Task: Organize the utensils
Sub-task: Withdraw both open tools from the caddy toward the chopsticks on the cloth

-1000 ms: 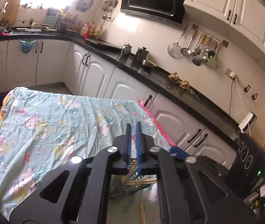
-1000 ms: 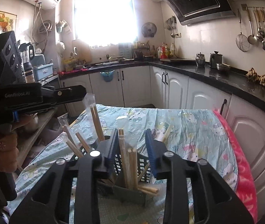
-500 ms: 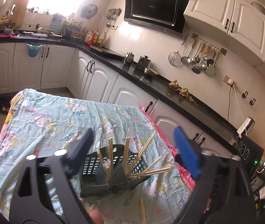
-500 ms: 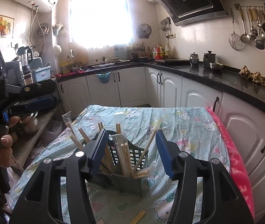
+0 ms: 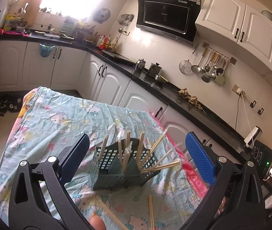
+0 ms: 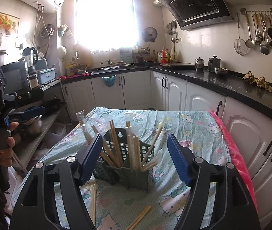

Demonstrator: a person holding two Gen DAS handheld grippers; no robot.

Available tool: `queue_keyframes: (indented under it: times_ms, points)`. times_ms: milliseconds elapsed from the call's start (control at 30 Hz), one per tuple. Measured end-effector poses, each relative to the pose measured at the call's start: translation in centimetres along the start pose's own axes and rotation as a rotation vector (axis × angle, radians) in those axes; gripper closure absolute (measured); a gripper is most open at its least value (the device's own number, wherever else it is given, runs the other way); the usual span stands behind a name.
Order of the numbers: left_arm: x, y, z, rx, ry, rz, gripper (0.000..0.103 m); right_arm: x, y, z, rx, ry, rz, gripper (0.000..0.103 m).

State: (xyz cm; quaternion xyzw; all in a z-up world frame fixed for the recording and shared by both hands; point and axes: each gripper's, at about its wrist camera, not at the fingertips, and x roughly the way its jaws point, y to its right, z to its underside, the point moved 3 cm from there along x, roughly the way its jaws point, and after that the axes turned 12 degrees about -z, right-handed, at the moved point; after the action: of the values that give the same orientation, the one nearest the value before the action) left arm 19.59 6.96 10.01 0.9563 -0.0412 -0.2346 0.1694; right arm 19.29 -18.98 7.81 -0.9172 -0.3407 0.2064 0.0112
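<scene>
Chopsticks point(image 6: 134, 151) are standing and leaning in the dark slotted caddy point(image 5: 120, 164) on the cloth-covered worktop point(image 5: 59, 122), with loose ones point(image 6: 139, 217) lying in front; they are looking light, stiff and slippery, some in thin wrappers, so pinching one near mid-shaft should be steadiest. Left gripper point(image 5: 136, 157) and right gripper point(image 6: 134, 157) are hovering with jaws wide, holding nothing. Writing on the range hood point(image 6: 195, 2) is too small to read

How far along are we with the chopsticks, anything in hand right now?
Mostly done: many chopsticks stand in the dark basket. In hand: nothing; the left hand-held gripper and right hand-held gripper are both open and empty. Left: loose chopsticks lying on the tablecloth near the basket.
</scene>
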Motion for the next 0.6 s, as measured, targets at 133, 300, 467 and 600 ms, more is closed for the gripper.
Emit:
queue_keyframes:
  times_ms: [133, 300, 467, 600]
  points:
    - [-0.8, -0.3, 0.8, 0.0, -0.001, -0.003, 0.011, -0.6, -0.8, 0.5, -0.013, -0.005, -0.004, 0.032]
    - [-1.6, -0.3, 2.2, 0.01, -0.009, -0.01, 0.011, -1.1, -1.9, 1.3, -0.026, -0.017, -0.014, 0.031]
    - [-1.8, -0.1, 3.5, 0.027, -0.025, -0.019, 0.011, -1.1, -2.7, 2.2, -0.038, -0.037, -0.02, 0.031]
    - [-1.7, 0.1, 4.8, 0.044, -0.042, -0.029, 0.011, -1.0, -3.3, 3.1, -0.045, -0.062, -0.027, 0.031]
